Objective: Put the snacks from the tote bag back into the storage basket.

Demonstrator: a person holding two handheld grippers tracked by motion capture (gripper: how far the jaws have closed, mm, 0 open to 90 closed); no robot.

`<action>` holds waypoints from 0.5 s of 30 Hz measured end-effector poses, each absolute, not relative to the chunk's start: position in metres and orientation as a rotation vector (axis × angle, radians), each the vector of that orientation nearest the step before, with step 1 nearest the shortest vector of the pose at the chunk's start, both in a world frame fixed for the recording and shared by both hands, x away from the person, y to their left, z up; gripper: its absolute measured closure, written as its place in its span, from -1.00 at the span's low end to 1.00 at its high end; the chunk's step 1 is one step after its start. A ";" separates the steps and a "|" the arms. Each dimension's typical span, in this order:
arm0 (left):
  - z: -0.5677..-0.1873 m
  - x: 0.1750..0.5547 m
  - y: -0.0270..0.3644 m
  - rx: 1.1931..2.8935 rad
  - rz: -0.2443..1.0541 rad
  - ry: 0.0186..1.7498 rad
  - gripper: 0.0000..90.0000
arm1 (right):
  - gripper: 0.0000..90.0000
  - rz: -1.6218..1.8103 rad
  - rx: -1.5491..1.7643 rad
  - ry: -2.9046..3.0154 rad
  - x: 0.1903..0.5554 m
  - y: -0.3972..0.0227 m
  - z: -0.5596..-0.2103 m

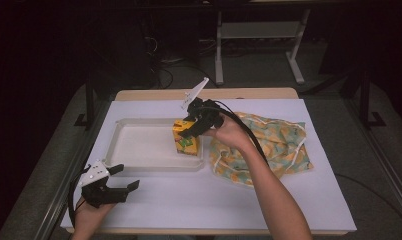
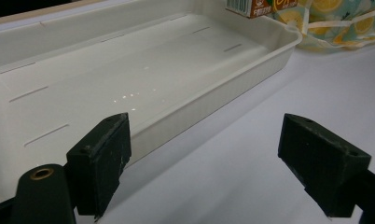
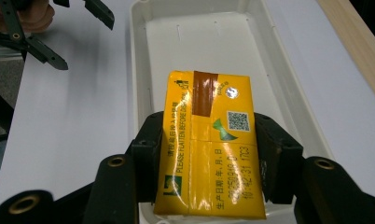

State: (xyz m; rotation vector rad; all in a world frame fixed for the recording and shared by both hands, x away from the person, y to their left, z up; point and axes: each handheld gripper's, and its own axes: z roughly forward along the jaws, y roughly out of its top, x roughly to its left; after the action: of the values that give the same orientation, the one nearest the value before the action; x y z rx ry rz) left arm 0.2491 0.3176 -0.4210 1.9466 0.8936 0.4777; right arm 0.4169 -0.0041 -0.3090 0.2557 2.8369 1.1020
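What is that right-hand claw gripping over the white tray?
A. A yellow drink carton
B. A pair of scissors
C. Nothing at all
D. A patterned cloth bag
A: the right gripper has its jaws pressed on both sides of the yellow drink carton, above the white tray.

White table point(image 1: 269, 200), tray point(image 1: 120, 145), patterned bag point(image 1: 279, 145)

- left gripper point(image 2: 218, 168) sits low over the white table point(image 2: 251, 154), jaws spread wide, nothing between them
- the left jaw is right up by the near wall of the white tray point(image 2: 251, 65); can't tell if it's touching
- tray runs off toward the far right, inside looks bare, a few glints of light on the floor
- bottom corner of a yellow-orange carton point(image 2: 248, 7) hangs over the tray's far end
- lemon-print cloth bag point(image 2: 344, 18) lies just past that far corner
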 end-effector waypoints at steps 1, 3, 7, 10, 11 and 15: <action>-0.421 0.249 0.318 1.946 0.478 0.893 -0.63 | 0.10 1.097 0.255 2.840 0.417 -0.003 -0.310; -0.421 0.249 0.318 1.947 0.476 0.894 -0.63 | 0.10 1.099 0.249 2.844 0.418 -0.001 -0.312; -0.421 0.249 0.318 1.945 0.478 0.893 -0.63 | 0.10 1.096 0.237 2.855 0.419 0.003 -0.314; -0.421 0.249 0.318 1.943 0.477 0.893 -0.63 | 0.10 1.097 0.235 2.857 0.419 0.006 -0.316; -0.421 0.249 0.318 1.946 0.476 0.895 -0.63 | 0.10 1.106 0.231 2.859 0.419 0.006 -0.317; -0.421 0.249 0.318 1.935 0.477 0.898 -0.63 | 0.10 1.111 0.233 2.864 0.419 0.009 -0.322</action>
State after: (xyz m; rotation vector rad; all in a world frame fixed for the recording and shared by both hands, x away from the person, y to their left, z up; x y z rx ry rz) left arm 0.2485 0.3178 -0.4206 1.9353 0.8984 0.4765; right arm 0.4191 0.0094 -0.3221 0.2333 2.8638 1.1112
